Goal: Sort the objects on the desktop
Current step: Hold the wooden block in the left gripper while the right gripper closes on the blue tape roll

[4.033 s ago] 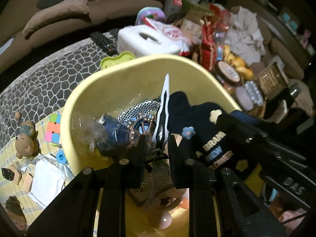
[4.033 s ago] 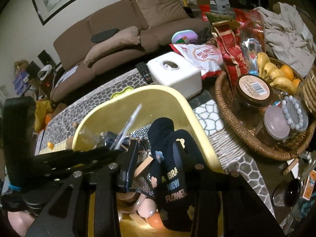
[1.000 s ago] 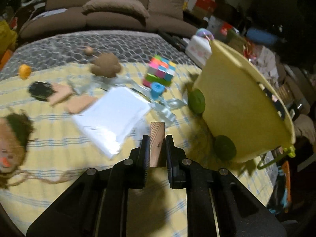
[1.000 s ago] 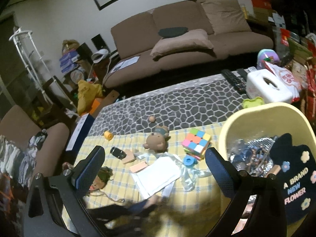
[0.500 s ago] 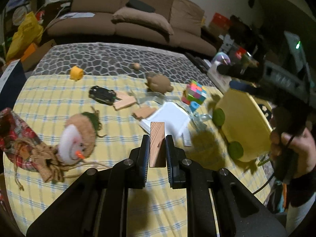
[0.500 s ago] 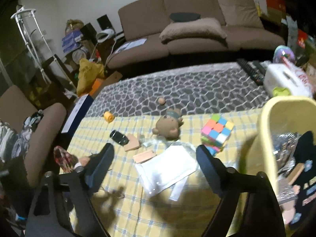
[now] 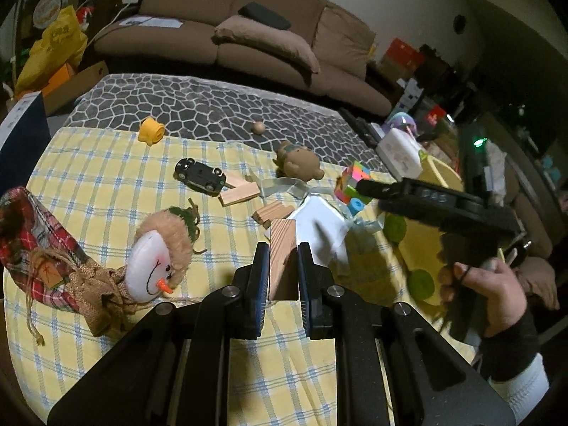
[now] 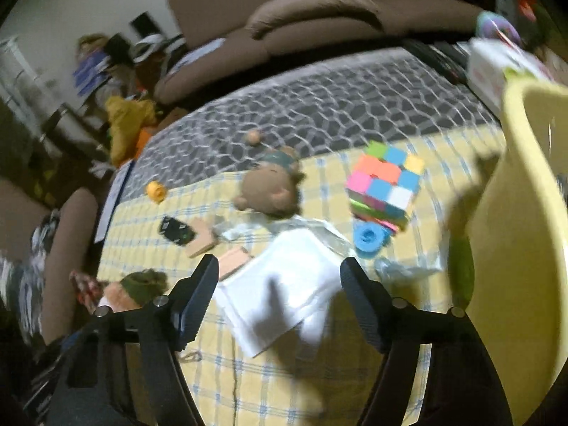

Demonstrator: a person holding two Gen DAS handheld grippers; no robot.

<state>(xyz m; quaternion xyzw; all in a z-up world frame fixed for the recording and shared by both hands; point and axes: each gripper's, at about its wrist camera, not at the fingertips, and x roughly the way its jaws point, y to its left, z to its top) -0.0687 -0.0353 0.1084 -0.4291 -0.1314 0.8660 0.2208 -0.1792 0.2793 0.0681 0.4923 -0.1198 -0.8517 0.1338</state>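
1. The left gripper (image 7: pixel 280 277) was clamped on a small wooden block (image 7: pixel 282 254), which stood upright between its pads, held above the yellow checked cloth (image 7: pixel 106 191).
2. The right gripper (image 8: pixel 280 284) had nothing between its jaws, and they were closing; in its own blurred view they framed a flat white packet (image 8: pixel 284 284) lying on the cloth.
3. From the left wrist view, the right gripper (image 7: pixel 365 190) reached in from the right, held by a hand (image 7: pixel 486 284) in a dark sleeve.
4. Two more wooden blocks lay on the cloth: one (image 7: pixel 239 193) touching a black toy car (image 7: pixel 200 175), the other (image 7: pixel 271 213) just beside the white packet (image 7: pixel 319 227).
5. A brown bear figure (image 7: pixel 300 165) lay near the far edge of the cloth, with a colourful puzzle cube (image 7: pixel 351 181) to its right and a blue ring (image 7: pixel 356 206) just in front of the cube.
6. A snowman doll (image 7: pixel 156 259) with a plaid body lay at the left of the cloth.
7. A yellow roll (image 7: pixel 152 130) sat at the far edge of the cloth, and a small wooden ball (image 7: pixel 258 127) rested on the grey patterned surface (image 7: pixel 213 106) beyond it.
8. A yellow basin (image 8: pixel 525 213) stood at the right end of the cloth; its contents were too blurred to tell.
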